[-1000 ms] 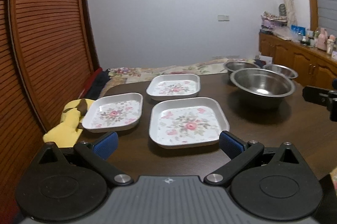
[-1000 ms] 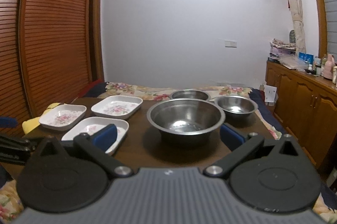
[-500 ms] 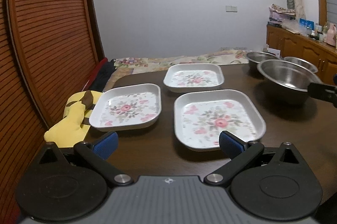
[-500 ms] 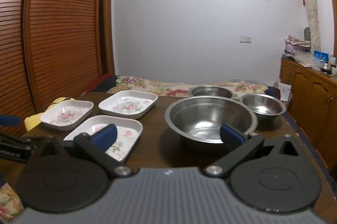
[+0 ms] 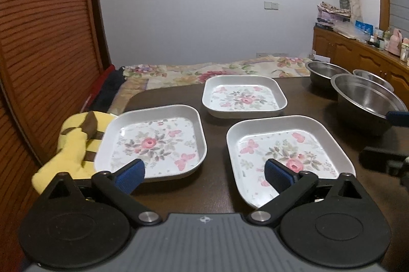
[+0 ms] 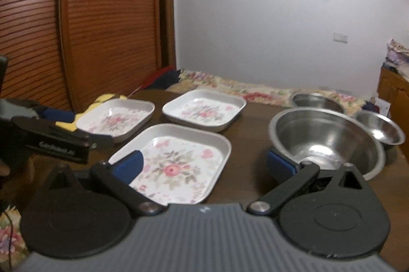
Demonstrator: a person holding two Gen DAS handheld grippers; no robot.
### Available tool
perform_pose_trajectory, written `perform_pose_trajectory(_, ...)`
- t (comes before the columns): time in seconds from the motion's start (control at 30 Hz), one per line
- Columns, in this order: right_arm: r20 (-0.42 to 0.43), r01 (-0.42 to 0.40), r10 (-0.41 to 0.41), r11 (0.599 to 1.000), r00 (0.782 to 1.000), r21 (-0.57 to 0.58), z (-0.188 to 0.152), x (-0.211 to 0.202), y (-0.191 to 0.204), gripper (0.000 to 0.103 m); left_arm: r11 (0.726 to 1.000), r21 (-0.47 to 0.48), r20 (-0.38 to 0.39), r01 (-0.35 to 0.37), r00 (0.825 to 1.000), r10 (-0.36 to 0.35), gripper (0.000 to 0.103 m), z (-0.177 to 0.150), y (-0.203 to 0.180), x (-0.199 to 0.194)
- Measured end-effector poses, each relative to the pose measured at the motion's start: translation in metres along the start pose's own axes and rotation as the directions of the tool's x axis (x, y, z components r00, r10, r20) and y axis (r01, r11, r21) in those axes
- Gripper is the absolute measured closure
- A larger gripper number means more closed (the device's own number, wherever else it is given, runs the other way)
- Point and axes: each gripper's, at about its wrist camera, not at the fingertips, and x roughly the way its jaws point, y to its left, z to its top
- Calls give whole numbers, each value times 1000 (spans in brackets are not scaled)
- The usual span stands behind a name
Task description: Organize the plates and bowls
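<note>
Plates [image 5: 286, 151], bowls [image 6: 327, 141] apparently ungripped.

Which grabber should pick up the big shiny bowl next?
Probably the right gripper. It is open, with one finger close beside the big steel bowl. The left gripper hovers open over the flowered plates.

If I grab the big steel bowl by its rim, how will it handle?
The big steel bowl looks thin-walled and empty, so probably light and stiff. Its polished surface may slip between the blue fingers. Its base looks narrower than its rim, so a one-sided rim grip may tilt it, and a push would likely slide it on the table.
</note>
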Motion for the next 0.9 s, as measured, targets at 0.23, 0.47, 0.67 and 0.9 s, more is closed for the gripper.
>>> perform_pose_trajectory(0.23,-92,-26,26,1000,995,-7,1,34,2,26,998,-10,-51,57,997,-58,19,0,5,27)
perform_pose_trajectory(0.47,-146,-13,14,1000,989,13,-4,50,-5,42,997,-10,-50,71,996,-72,34,3,4,36)
perform_pose_trajectory(0.67,-153,-2,6,1000,988,23,-6,56,-9,46,996,-9,-39,84,996,-84,46,6,1,34)
perform_pose_trajectory(0.9,-157,1,4,1000,988,30,-6,59,-12,50,994,-9,-30,105,994,-105,61,10,-4,27)
